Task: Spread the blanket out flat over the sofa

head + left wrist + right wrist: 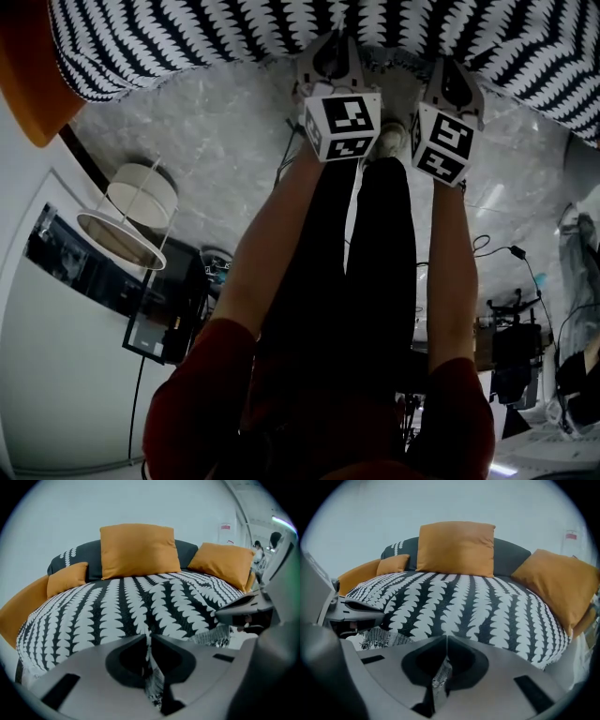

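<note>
One striped blanket (117,611) pinched by left tool (149,639) and right tool (445,641), three orange cushions (138,550) behind

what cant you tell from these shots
Head view: most of the black-and-white patterned blanket, cut off by the top edge.
Left gripper view: the blanket below the grip, hidden by the body of the left gripper.
Right gripper view: the same, behind the right gripper.
Both gripper views: seat of the dark round sofa, under the blanket.
</note>
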The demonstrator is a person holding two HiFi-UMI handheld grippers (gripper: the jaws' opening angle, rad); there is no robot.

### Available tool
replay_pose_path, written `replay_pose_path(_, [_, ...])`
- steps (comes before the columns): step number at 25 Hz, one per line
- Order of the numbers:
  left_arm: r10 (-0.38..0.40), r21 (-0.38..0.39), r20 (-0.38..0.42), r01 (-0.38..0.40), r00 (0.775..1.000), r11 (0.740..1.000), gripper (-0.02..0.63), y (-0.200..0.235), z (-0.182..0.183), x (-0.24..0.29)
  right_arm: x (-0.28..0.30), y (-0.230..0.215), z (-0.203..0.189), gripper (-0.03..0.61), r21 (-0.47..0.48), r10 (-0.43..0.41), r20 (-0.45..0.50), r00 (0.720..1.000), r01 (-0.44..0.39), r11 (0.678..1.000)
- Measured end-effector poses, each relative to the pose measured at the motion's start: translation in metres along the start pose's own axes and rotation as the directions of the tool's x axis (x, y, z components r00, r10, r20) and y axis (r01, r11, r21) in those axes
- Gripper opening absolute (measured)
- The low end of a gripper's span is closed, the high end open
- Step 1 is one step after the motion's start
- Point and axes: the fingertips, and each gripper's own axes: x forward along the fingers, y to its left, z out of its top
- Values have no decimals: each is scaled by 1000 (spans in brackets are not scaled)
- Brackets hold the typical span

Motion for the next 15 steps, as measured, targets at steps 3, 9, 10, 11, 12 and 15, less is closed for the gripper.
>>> replay_pose_path(3, [-6,20,17,6,1000,1000,46,-8,9,-2,-10,-15,-2,18,-31,-23,11,1000,24,999])
replay_pose_path(9, [-35,50,0,35,999,998,46,-17,-23,21,17,-21,-34,18,-50,-50,-37,998,48,998])
replay_pose_path(10, [-34,41,-9,34,999,999,46,-14,-32,27,26,-17,-42,18,-55,-44,-50,998,41,998])
replay_pose_path(11, [-33,34,-16,34,999,999,46,-13,-37,32,32,-14,-47,18,-56,-40,-59,997,37,998])
replay_pose_path(12, [-33,33,-19,34,999,999,46,-14,-38,35,36,-16,-49,18,-52,-39,-63,997,36,998])
replay_pose_path(15, [-37,44,-8,37,999,998,46,-22,-18,32,31,-30,-36,18,-26,-50,-54,997,49,998])
